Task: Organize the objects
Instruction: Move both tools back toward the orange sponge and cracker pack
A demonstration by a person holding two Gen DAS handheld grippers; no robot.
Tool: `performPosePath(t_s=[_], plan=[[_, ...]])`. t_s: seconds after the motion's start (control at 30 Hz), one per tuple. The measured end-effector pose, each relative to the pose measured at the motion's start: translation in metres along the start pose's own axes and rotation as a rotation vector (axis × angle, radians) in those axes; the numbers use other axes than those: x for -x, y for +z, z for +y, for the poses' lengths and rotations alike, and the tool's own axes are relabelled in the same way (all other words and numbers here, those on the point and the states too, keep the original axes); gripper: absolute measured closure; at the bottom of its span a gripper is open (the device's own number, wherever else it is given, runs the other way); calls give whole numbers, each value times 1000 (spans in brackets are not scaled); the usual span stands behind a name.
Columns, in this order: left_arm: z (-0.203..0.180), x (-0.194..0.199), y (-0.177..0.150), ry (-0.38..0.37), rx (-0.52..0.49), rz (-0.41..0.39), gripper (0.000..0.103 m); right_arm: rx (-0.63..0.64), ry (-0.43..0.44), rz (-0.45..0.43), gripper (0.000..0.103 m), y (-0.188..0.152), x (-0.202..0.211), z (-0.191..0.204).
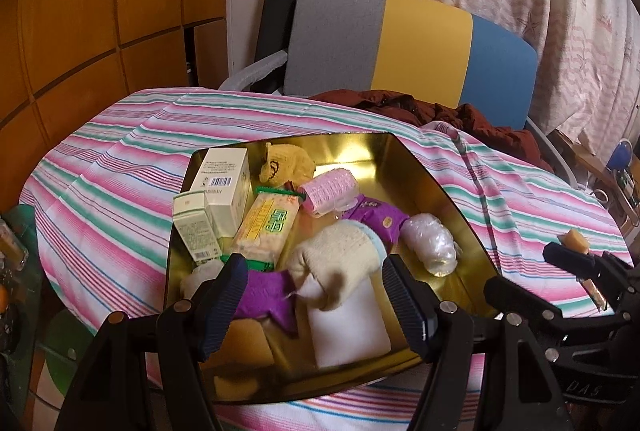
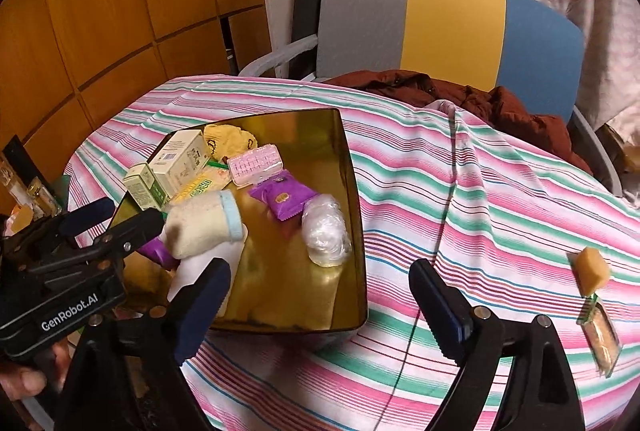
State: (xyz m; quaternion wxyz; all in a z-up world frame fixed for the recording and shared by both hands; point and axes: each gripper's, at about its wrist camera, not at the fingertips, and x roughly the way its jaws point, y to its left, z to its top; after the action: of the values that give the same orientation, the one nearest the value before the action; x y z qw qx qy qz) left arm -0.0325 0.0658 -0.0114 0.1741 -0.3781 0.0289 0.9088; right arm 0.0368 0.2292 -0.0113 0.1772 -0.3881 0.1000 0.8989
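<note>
Tin nearly filled, two strays left outside

Left gripper [image 1: 312, 295], fingers wide and empty, hovers over the cream sock [image 1: 340, 255] in the gold tin [image 2: 356, 231]; right gripper [image 2: 320, 295], also wide and empty, hangs above the cloth, with a snack packet [image 2: 600, 335] and yellow sponge [image 2: 592, 267] unpacked at 3 o'clock.

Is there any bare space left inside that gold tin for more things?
Yes: the gold tin has bare floor along its right wall, behind the pink roller and in front of the plastic-wrapped bundle. Its left half is crowded with boxes and snack packets.
</note>
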Motion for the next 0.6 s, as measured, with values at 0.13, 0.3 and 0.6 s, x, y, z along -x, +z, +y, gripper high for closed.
performPosePath(t_s=[0.13,0.3,0.6], plan=[[-2,4,-4,-15,-15,1,32,9,-13,-17,6,-3,7,0],[-8,12,-5,-22,-43,-16,32,6,-27,-34,6,-5,14,-3],[-24,20,-9,-46,-104,-26,32,-4,-62,-35,3,-14,23,-16]])
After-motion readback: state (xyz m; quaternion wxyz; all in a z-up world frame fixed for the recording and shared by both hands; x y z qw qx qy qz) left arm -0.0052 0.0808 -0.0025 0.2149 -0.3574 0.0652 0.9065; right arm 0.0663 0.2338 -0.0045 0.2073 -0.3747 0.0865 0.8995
